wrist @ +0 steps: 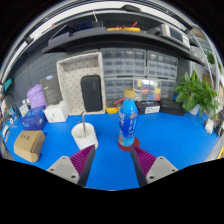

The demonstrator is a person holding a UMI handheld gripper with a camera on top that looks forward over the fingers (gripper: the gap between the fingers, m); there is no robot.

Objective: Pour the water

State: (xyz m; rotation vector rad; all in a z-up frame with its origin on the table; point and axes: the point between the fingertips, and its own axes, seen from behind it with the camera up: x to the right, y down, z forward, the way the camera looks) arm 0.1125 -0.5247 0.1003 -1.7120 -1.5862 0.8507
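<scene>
A clear plastic bottle (128, 118) with a blue label and an orange cap stands upright on a red coaster (127, 143) on the blue table (170, 135). To its left stands a white cup (84, 133) with something thin sticking up from it. My gripper (113, 162) is open, its purple pads (82, 160) spread wide with bare table between them. The bottle is just ahead of the fingertips, slightly towards the right finger, and nothing touches it.
A cardboard box (29, 144) sits at the left, with a purple and blue object (36, 108) behind it. A white cabinet (83, 84) and a drawer unit (147, 92) stand at the back. A green plant (195, 94) is at the right.
</scene>
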